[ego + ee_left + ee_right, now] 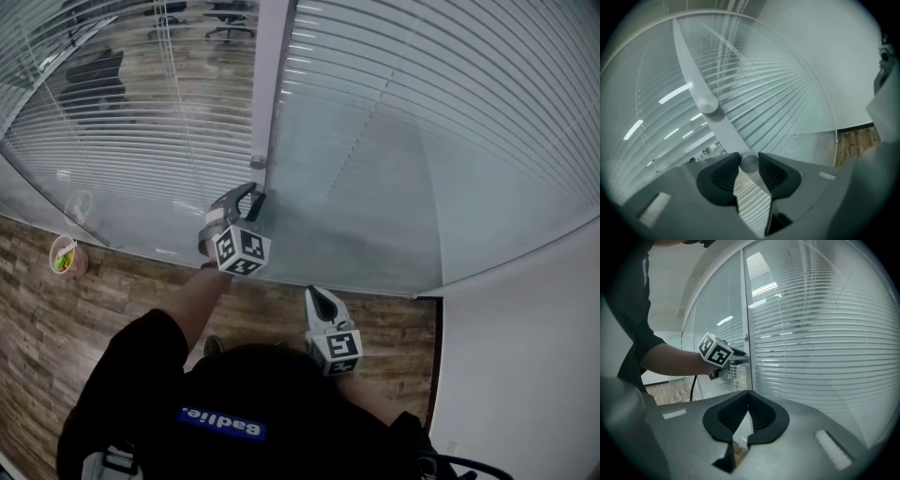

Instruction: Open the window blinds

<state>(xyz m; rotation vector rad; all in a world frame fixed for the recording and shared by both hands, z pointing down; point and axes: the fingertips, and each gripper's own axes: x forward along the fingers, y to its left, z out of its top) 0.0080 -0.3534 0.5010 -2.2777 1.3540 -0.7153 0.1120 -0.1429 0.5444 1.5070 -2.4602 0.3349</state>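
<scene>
White slatted blinds (450, 75) hang behind glass panels on both sides of a grey frame post (272, 94). My left gripper (255, 199) is up against that post. In the left gripper view its pads press from both sides on a small round metal knob (749, 163) on the post (689, 61). A second knob (708, 104) sits higher up the post. From the right gripper view, the left gripper (743, 358) shows at the post beside the blinds (825, 343). My right gripper (322, 298) hangs back from the glass, lower and to the right, shut with nothing between its pads.
A cup (66, 255) stands on the wooden floor (56, 319) by the glass at the left. A white wall (525, 356) meets the glass on the right. Office chairs (98, 75) show through the left panel's slats.
</scene>
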